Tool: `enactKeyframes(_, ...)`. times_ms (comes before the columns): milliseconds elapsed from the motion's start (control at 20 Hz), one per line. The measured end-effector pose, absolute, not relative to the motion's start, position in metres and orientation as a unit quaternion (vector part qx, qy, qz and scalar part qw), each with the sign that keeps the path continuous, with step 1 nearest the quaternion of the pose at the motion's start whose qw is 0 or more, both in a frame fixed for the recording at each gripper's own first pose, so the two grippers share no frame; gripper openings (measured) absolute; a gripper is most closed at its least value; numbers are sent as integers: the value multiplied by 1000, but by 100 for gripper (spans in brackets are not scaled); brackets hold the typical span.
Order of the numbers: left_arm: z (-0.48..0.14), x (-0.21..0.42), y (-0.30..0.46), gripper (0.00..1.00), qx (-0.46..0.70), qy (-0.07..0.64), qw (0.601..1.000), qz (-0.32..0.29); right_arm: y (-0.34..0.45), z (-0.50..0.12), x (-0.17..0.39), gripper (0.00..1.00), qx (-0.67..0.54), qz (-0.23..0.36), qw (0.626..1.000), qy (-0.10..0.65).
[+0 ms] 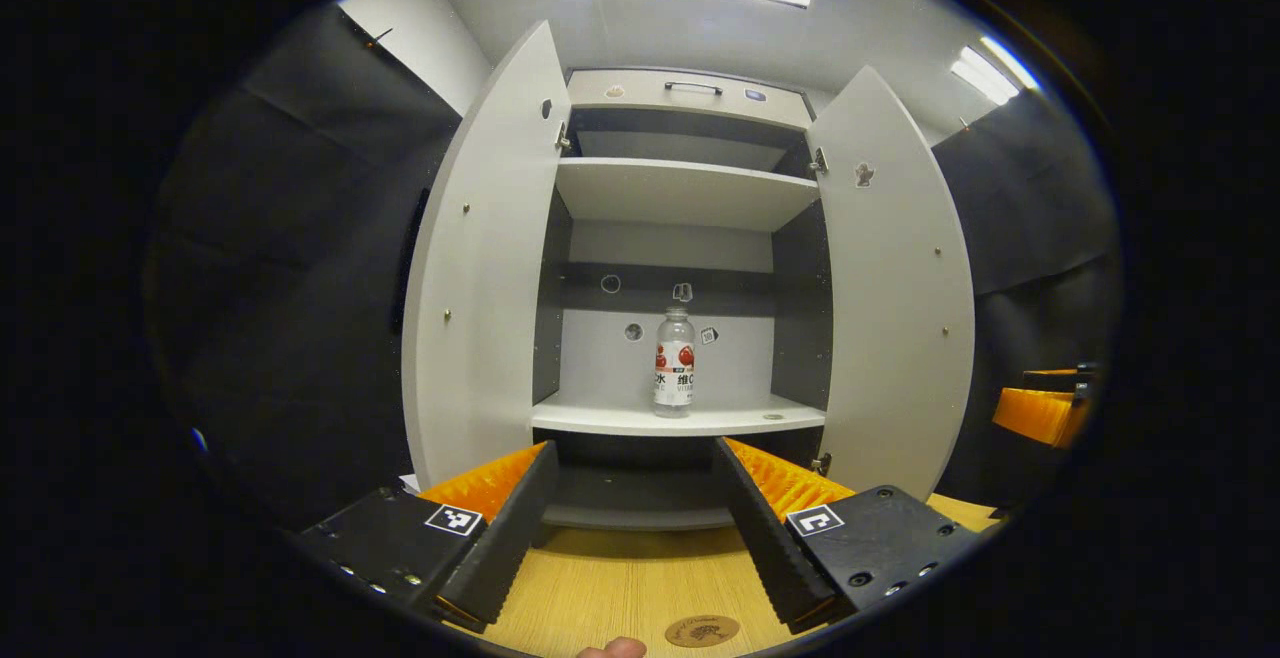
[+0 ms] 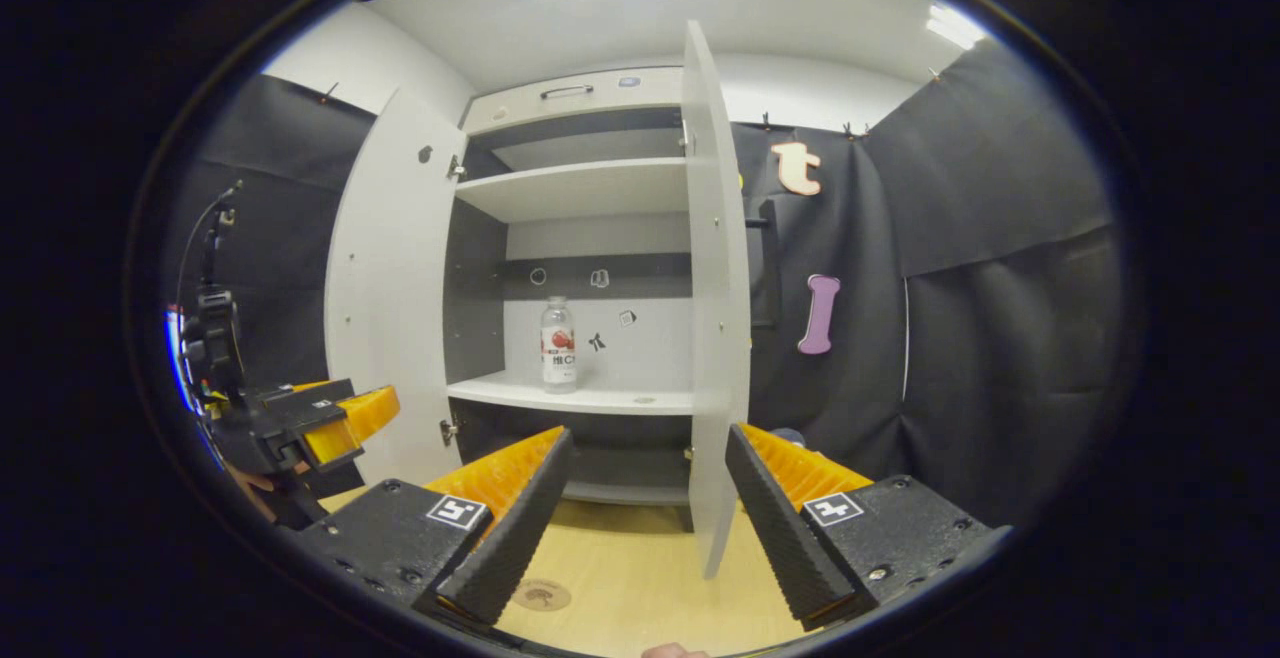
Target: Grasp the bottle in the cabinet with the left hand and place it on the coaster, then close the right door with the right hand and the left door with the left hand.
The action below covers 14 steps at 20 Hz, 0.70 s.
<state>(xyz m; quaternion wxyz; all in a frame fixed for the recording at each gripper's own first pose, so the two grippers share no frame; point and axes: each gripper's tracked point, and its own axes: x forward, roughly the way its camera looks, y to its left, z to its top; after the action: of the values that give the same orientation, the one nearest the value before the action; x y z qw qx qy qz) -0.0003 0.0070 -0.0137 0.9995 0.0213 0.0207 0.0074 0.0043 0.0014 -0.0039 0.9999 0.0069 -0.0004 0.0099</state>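
Left tool [image 1: 632, 498] hangs with its jaws spread wide and nothing between them, and we see it aimed almost squarely at the bottle [image 1: 675, 362], which sits a little above the middle of the left gripper view, straight ahead and slightly up from the gap between the fingers. We judge that the coming reach turns on this line: the bottle stands upright, its long axis vertical, on the lower shelf [image 1: 600, 420] of the cabinet [image 1: 690, 103], set back from the shelf's front edge, so the fingers should come in level, 1 on each side. From the right tool [image 2: 650, 498], also spread and holding nothing, the bottle lies off to the upper left, so the left one seems better placed. We note the bottle is clear plastic, round and slim, with a pale cap and a white and red label; it will likely be smooth and light. Both doors stand open: the left door [image 1: 480, 268] and right door [image 1: 895, 298] are flat, matte, pale panels. On the wood-grain tabletop [image 1: 600, 588], at the bottom of the frame, lies the coaster [image 1: 702, 630], a small brown disc, near the tool and well apart from the bottle.
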Motion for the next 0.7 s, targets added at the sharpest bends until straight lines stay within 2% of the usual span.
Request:
enactKeyframes(50, -14, 0, 6, 95, 21, 23, 1000, 6, 2, -3, 4, 97, 9, 9, 1000, -1)
enactKeyframes(100, -15, -1, 6, 95, 21, 25, 999, 5, 3, -4, 2, 100, 10, 11, 1000, -1)
enactKeyframes(150, -16, -2, 5, 95, 21, 27, 999, 4, 4, -3, 1, 97, 10, 12, 1000, -1)
enactKeyframes(200, -16, -3, 4, 95, 21, 26, 999, 3, 4, -4, 0, 100, 9, 12, 1000, 0)
enactKeyframes(300, -15, -4, 4, 95, 22, 25, 999, 3, 8, -3, -1, 97, 7, 17, 1000, -1)
enactKeyframes(350, -15, -4, 5, 95, 23, 25, 999, 4, 11, -2, 0, 100, 6, 20, 1000, -1)
enactKeyframes(400, -15, -5, 6, 95, 24, 24, 999, 5, 14, -2, 0, 97, 4, 24, 1000, -1)
enactKeyframes(700, -22, -9, 13, 94, 33, 27, 999, 18, 42, 9, 19, 100, -5, 77, 997, -5)
